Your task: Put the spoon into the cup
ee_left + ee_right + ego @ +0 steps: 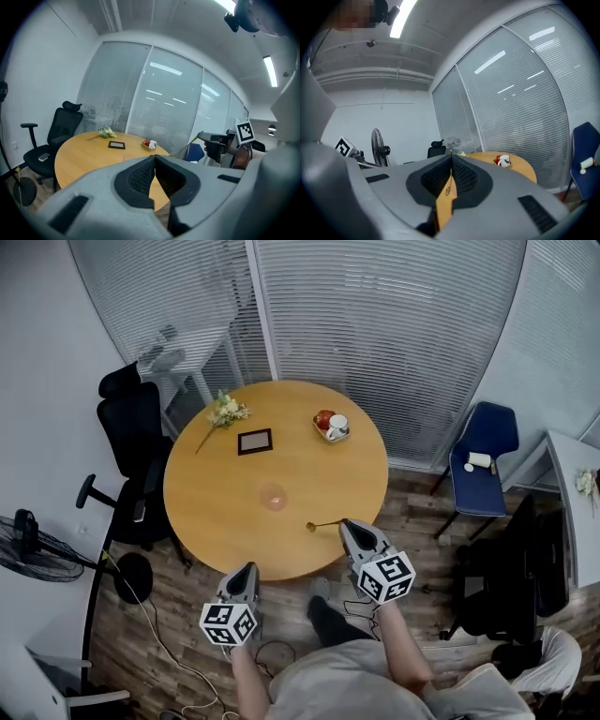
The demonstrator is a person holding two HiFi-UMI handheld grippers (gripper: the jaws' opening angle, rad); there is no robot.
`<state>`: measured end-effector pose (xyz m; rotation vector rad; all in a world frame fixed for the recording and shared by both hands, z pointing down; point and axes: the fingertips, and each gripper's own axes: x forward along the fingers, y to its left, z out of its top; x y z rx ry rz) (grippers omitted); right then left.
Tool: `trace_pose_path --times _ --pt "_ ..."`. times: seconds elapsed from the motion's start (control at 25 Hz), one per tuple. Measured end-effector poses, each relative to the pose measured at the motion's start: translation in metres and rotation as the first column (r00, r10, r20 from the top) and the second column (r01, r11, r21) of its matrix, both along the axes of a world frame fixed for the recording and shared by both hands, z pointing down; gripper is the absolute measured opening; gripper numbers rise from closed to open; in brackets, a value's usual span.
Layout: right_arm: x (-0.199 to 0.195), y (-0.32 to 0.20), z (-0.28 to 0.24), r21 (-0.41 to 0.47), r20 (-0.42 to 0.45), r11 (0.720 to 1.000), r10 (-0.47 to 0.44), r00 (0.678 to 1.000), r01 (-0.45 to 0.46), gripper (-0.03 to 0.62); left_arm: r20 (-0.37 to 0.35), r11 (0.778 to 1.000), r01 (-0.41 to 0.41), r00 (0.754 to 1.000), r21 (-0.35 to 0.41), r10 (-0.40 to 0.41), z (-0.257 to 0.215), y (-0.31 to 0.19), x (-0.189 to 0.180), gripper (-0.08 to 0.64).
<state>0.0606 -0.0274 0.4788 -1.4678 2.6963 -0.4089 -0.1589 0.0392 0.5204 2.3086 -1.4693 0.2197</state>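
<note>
- Grip first: the right gripper [345, 528] has its jaws pressed together on the spoon [323, 524]. It pinches only the end of the thin handle, and the bowl points out ahead over the near part of the table [216, 521].
- So short a hold on a slim handle may let the spoon pivot or slip between the pads if it is swung fast. It would then fall onto the wood, or off the edge just below the gripper.
- The cup [273, 495] stands ahead and to the left of the spoon's tip, apart from it and alone on bare wood. It looks pale and see-through, so its rim is hard to judge from above — coming in too low could tip it or push it away.
- The left gripper [247, 570] hangs to the left and behind, off the table's edge, its jaws together on nothing. It is not bracing the cup, so a nudge from the spoon would go unchecked.
- Farther ahead sits a white mug [337, 425] on a small tray. I take the nearer cup as the goal, though the two could be confused.
</note>
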Motion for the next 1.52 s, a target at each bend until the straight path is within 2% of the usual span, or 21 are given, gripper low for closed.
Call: trace_pose_path --times 0.16,0.32,0.76,0.92,1.12,1.52 --pt "0.005 -0.053 0.005 -0.022 0.003 1.000 0.003 1.000 -0.003 0.003 0.065 0.999 -0.038 0.997 -0.035 0.040 0.005 -0.039 -0.007 0.009" --pt "-0.008 -0.101 -0.003 -0.026 0.008 1.000 -0.010 1.000 0.011 0.003 0.110 0.998 -0.053 0.992 -0.031 0.056 -0.005 -0.082 -0.017 0.009" --pt "-0.053 -0.191 0.005 -0.038 -0.036 0.996 -0.088 0.995 0.087 0.003 0.098 0.997 -0.067 0.993 -0.044 0.071 0.005 -0.182 -0.026 0.009" --pt "-0.064 -0.218 0.011 -0.055 -0.049 0.990 -0.132 0.990 0.130 0.003 0.062 0.996 -0.072 0.995 -0.050 0.075 0.011 -0.211 -0.022 0.009" --pt "-0.075 -0.243 0.022 -0.068 -0.052 0.986 -0.157 0.986 0.153 0.003 0.054 0.991 -0.118 0.991 -0.065 0.122 0.027 -0.230 -0.006 0.009" --pt "-0.090 -0.265 0.034 -0.094 -0.048 0.978 -0.193 0.980 0.188 0.003 0.056 0.992 -0.087 0.994 -0.095 0.093 0.042 -0.252 -0.021 0.009"
